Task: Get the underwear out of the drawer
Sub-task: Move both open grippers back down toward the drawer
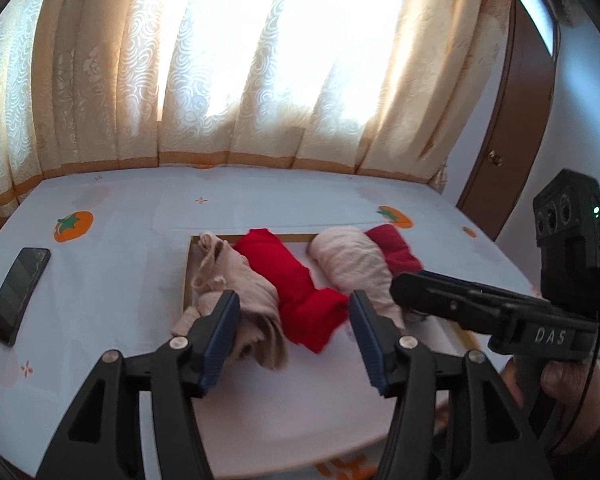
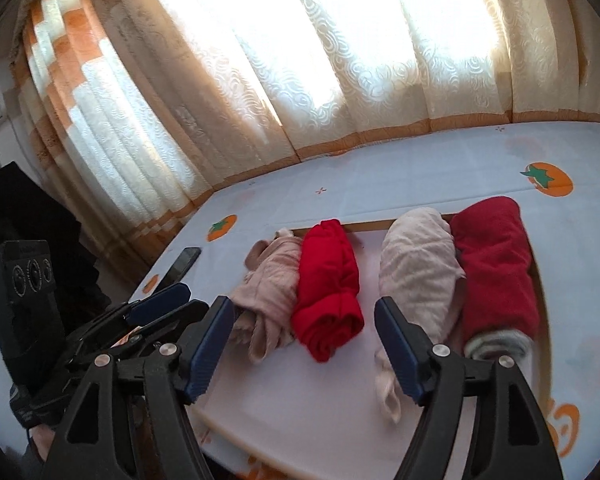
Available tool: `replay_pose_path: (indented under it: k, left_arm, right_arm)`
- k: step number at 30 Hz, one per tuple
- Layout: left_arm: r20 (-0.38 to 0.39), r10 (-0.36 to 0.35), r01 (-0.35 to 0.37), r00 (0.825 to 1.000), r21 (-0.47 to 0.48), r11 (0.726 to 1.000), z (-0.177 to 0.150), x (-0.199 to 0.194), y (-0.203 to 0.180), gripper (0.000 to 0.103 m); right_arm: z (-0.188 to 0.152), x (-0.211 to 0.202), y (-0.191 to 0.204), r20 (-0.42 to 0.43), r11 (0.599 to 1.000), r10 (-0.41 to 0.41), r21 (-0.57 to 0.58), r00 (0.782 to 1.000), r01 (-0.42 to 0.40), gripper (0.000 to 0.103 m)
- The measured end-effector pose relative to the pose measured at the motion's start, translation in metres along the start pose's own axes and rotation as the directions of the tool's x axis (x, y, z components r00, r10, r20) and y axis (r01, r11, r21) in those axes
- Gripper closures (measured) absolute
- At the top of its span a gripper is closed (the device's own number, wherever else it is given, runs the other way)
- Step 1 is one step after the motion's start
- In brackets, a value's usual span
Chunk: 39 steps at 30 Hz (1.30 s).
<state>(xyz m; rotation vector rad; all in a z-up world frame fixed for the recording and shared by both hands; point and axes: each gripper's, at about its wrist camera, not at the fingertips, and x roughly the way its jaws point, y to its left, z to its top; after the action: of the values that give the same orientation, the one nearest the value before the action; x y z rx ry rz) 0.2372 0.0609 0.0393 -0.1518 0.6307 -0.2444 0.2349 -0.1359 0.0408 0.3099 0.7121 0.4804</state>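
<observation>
Four rolled pieces of underwear lie side by side in the shallow drawer [image 1: 188, 280] on the desk [image 1: 140, 216]: beige roll [image 1: 236, 280] at nine o'clock, bright red roll [image 1: 296, 280] beside it, pale pink roll [image 2: 416, 268] past a gap, dark red roll [image 2: 496, 264] at three o'clock. Rolled tight, likely so each lifts out whole. Left tongs [image 1: 294, 320] stand open, nothing between the pads, raised above the near ends of the beige and bright red rolls. Right tongs [image 2: 304, 330] open too, empty, framing the bright red roll's near end. Neither touches cloth. No roll is out of the drawer. Phone [image 1: 18, 294] at nine o'clock, well apart.
</observation>
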Motion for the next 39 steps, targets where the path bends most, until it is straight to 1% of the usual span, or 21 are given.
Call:
replay_pose_path:
  k: [3,7,8,13,17,19,22,26,31,34,39]
  left_arm:
    - [0.022,-0.023,0.022,0.999,0.010,1.000,-0.008,-0.019,-0.009,0.041]
    - [0.040,-0.070,0.069,0.997,0.024,0.997,-0.023,-0.041,-0.022,0.038]
    - [0.038,-0.080,0.079,0.996,0.027,0.996,-0.027,-0.044,-0.026,0.036]
    - [0.018,-0.100,0.099,0.995,0.051,0.994,-0.053,-0.055,-0.040,0.036]
    - [0.014,-0.088,0.086,0.996,0.096,0.992,-0.075,-0.064,-0.051,0.036]
    - [0.014,-0.079,0.077,0.997,0.113,0.991,-0.088,-0.067,-0.055,0.034]
    - [-0.002,-0.063,0.063,0.998,0.143,0.988,-0.108,-0.067,-0.062,0.034]
    - [-0.025,-0.038,0.041,0.999,0.167,0.985,-0.128,-0.062,-0.067,0.034]
    - [-0.074,0.004,0.010,0.997,0.184,0.983,-0.157,-0.049,-0.069,0.034]
    - [-0.119,0.036,-0.014,0.992,0.185,0.983,-0.173,-0.038,-0.067,0.034]
    - [-0.213,0.091,-0.051,0.973,0.190,0.981,-0.195,-0.015,-0.063,0.034]
  right_arm:
    - [-0.008,-0.023,-0.002,0.007,1.000,0.022,0.001,1.000,-0.022,0.028]
    - [-0.021,-0.050,-0.003,0.012,0.999,0.044,-0.004,0.999,-0.044,0.027]
    - [-0.025,-0.058,-0.004,0.015,0.999,0.049,-0.008,0.999,-0.049,0.027]
    - [-0.046,-0.088,-0.007,0.011,0.997,0.079,-0.009,0.997,-0.079,0.024]
    - [-0.069,-0.110,-0.010,-0.004,0.996,0.088,-0.015,0.996,-0.088,0.023]
    - [-0.082,-0.122,-0.014,-0.005,0.995,0.094,-0.014,0.996,-0.094,0.023]
    - [-0.098,-0.135,-0.018,-0.006,0.995,0.096,-0.006,0.995,-0.096,0.023]
    - [-0.121,-0.148,-0.028,-0.014,0.996,0.085,0.001,0.996,-0.085,0.022]
    - [-0.150,-0.156,-0.042,-0.027,0.999,0.044,-0.002,0.999,-0.044,0.022]
    - [-0.164,-0.156,-0.053,-0.033,1.000,0.007,-0.002,0.999,-0.007,0.022]
    - [-0.188,-0.146,-0.067,-0.039,0.999,-0.041,-0.010,0.998,0.040,0.022]
